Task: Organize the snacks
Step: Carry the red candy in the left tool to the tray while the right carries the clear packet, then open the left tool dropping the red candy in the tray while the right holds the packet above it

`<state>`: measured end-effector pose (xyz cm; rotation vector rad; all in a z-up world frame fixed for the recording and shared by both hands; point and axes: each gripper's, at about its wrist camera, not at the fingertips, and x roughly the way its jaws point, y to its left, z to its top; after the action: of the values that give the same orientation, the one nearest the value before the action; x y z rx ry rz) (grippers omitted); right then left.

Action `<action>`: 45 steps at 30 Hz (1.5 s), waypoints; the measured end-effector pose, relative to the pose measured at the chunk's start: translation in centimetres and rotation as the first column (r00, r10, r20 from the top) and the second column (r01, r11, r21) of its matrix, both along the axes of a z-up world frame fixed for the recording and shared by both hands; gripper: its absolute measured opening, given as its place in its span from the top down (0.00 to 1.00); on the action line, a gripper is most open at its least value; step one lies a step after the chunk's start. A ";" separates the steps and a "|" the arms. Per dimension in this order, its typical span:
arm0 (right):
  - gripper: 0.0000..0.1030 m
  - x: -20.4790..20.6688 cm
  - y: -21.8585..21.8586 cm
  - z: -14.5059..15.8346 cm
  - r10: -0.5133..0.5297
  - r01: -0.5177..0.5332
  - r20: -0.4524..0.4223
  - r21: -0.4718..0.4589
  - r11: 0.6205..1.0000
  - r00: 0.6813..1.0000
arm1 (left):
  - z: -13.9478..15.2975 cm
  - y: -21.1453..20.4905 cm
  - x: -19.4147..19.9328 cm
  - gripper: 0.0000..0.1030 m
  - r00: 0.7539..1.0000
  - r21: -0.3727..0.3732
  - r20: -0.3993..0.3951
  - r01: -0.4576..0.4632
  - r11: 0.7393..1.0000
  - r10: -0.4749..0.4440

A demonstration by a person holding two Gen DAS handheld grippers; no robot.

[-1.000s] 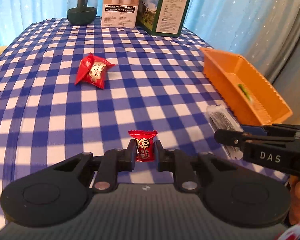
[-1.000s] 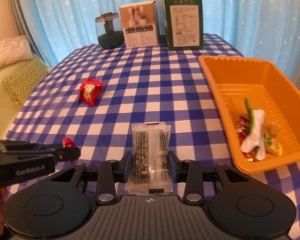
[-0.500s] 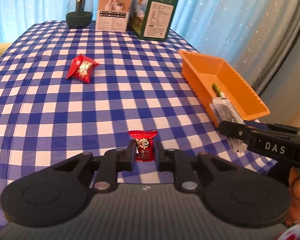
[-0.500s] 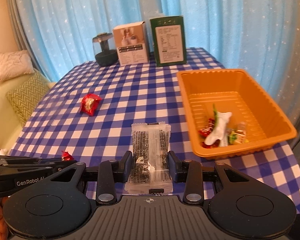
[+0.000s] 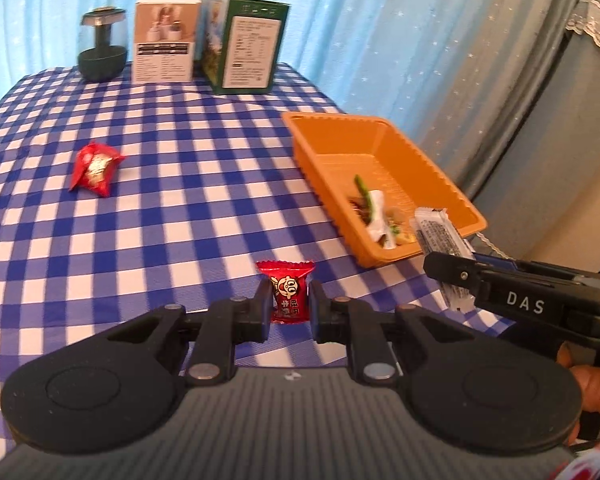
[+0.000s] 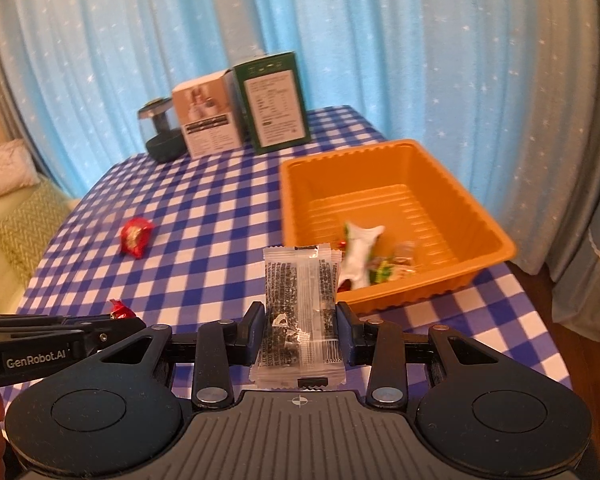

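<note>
While left tongs (image 5: 287, 303) pinch crinkly red candy (image 5: 286, 290), right tongs (image 6: 300, 330) clamp flat clear packet (image 6: 300, 306).

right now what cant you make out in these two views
- Snacks in the orange tray: blurred in the right wrist view, partly behind the clear packet.
- Text on the green box: too small in both.
- Lower end of the red candy: hidden by the left claw.

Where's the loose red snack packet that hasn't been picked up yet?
The red snack packet lies on the checked tablecloth, left of the orange tray and nearer than the boxes at the back.
</note>
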<state>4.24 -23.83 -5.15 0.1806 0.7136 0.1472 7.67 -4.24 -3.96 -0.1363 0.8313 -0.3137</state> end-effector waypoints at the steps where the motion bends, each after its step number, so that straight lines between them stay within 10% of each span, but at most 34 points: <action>1: 0.63 -0.1 -0.4 0.1 -0.008 0.008 0.002 0.002 1.000 1.000 | 0.1 -0.4 0.1 0.84 1.000 0.000 0.001 0.007 1.000 -0.007; 45: 0.63 6.2 -9.3 1.2 -0.133 0.132 0.051 0.011 0.991 0.990 | 0.4 -11.9 9.8 0.84 0.983 -0.015 0.010 0.183 0.983 -0.183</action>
<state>10.45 -33.12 -3.96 0.2299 0.6479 0.0274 17.47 -16.11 -3.54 -0.0729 0.8347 -0.4935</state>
